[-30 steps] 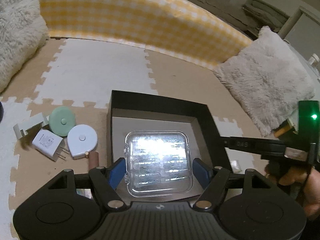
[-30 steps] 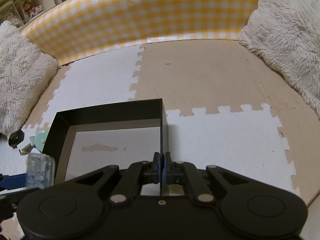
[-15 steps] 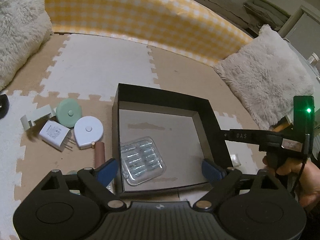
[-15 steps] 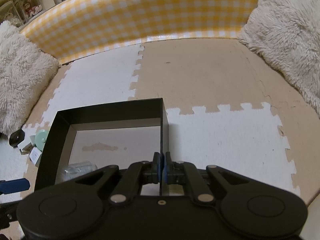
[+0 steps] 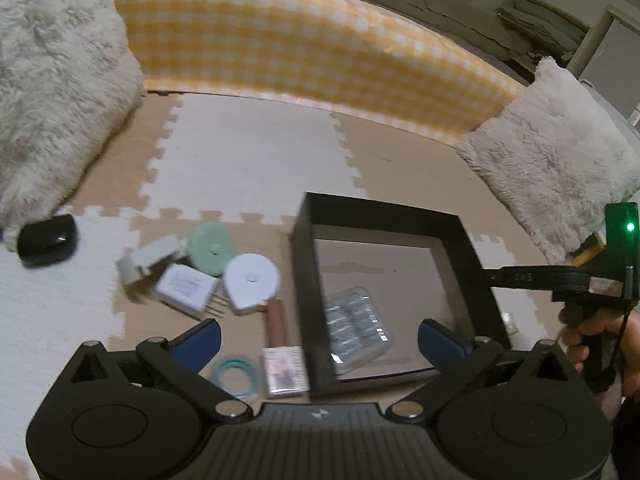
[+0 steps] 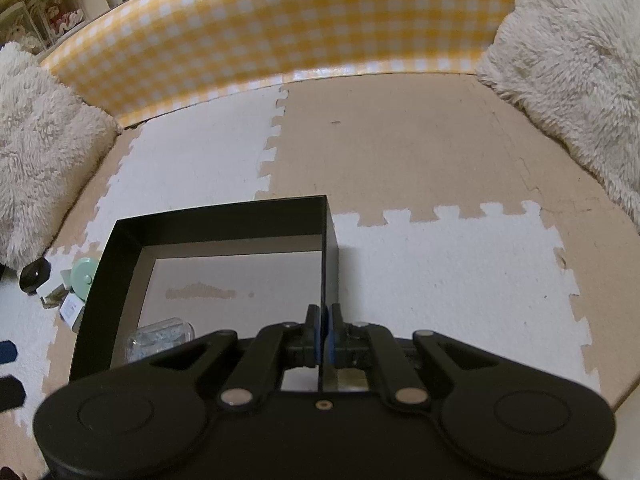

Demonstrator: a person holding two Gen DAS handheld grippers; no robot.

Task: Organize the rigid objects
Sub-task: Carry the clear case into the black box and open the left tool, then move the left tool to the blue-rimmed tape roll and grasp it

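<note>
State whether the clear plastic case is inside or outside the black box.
Inside. The clear plastic case lies flat on the floor of the black box, near its left wall.

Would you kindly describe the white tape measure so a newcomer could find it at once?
Start at the black box on the foam mat. Just outside its left wall lies a cluster of small items. The white tape measure is the teardrop-shaped disc nearest the box, unlike its round mint-green neighbour.

Nothing legible here: faint letters on the right claw's black arm (image 5: pixel 528 278) smear into blur (the white charger (image 5: pixel 185 289) label likewise unreadable).
</note>
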